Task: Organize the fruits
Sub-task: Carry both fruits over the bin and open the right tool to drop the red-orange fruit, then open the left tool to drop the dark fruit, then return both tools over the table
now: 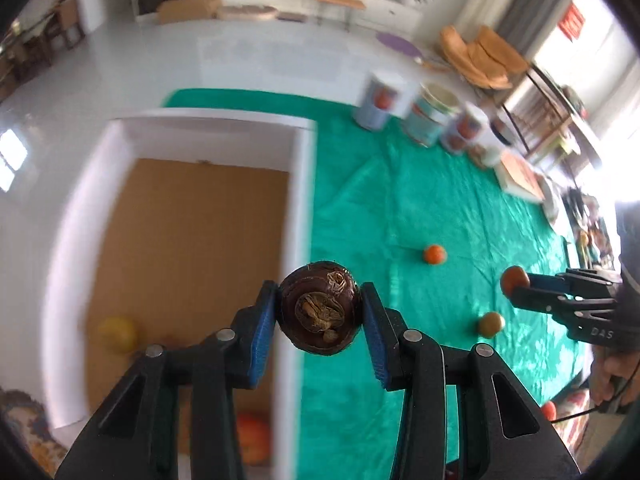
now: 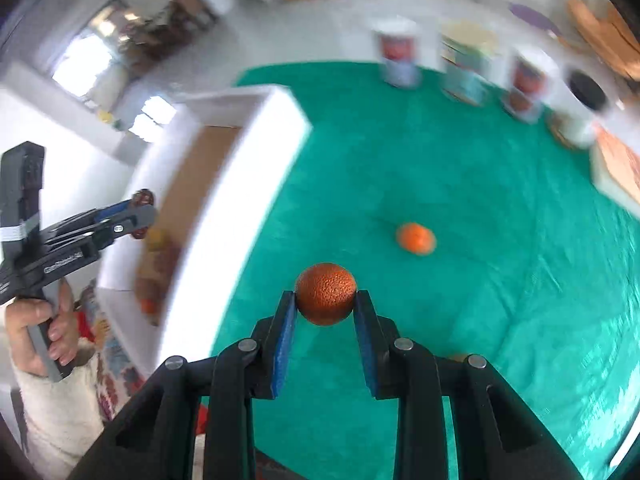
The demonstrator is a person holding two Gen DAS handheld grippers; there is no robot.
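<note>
Fruits are mid-transfer: the left hand-held gripper (image 1: 320,312) clamps a dark brown fruit (image 1: 319,312) above the white box (image 1: 304,184) rim, the right hand-held gripper (image 2: 325,302) pinches an orange (image 2: 325,299) beside that box, so each likely needs lowering in and releasing.

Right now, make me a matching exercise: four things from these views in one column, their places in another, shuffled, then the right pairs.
Things:
1. brown fruit
2. rough orange
3. yellow fruit
4. cans

Places:
A. inside the box
B. in the right gripper
C. standing at the cloth's far edge
D. in the left gripper

Pairs: 1-D, 2-B, 3-A, 4-C
</note>
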